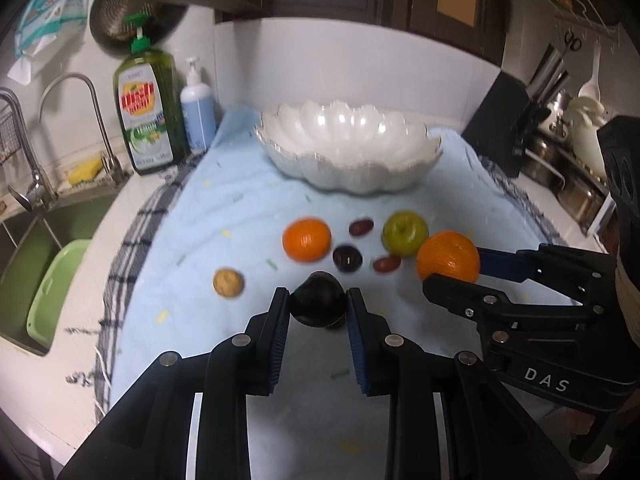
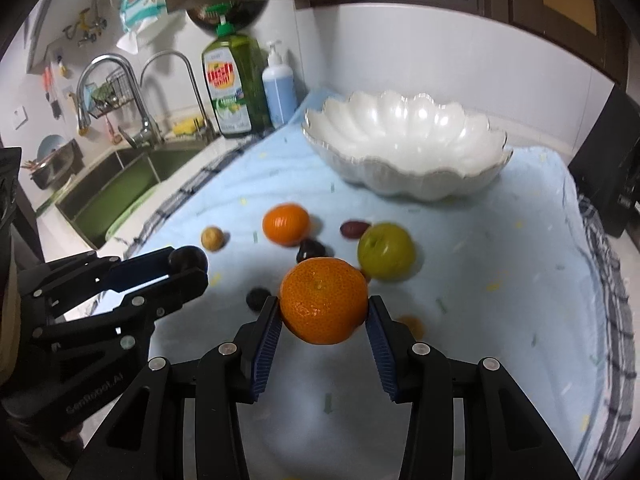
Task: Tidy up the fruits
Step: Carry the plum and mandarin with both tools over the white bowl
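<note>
- The left claw (image 1: 318, 304) is clamped on a dark plum (image 1: 318, 300), held clear above the pale blue towel (image 1: 240, 208) that covers the desk (image 1: 132, 196).
- The right claw (image 2: 323, 312) is clamped on an orange (image 2: 323, 300), lifted just over the towel too.
- Loose on the towel beyond them lie a second orange (image 2: 286, 224), a green apple (image 2: 385, 250), a small tan fruit (image 2: 212, 237) and several dark red fruits (image 1: 361, 227).
- Farther back stands an empty white scalloped bowl (image 2: 404, 148), apart from the loose fruit.
- A checked cloth (image 1: 132, 240) edges the towel on the sink side.
- On the left a steel sink (image 2: 120, 184) with 2 taps (image 2: 108, 80), then a green soap bottle (image 2: 232, 84) and a blue pump bottle (image 2: 280, 92) against the white wall; dark cabinets hang above.
</note>
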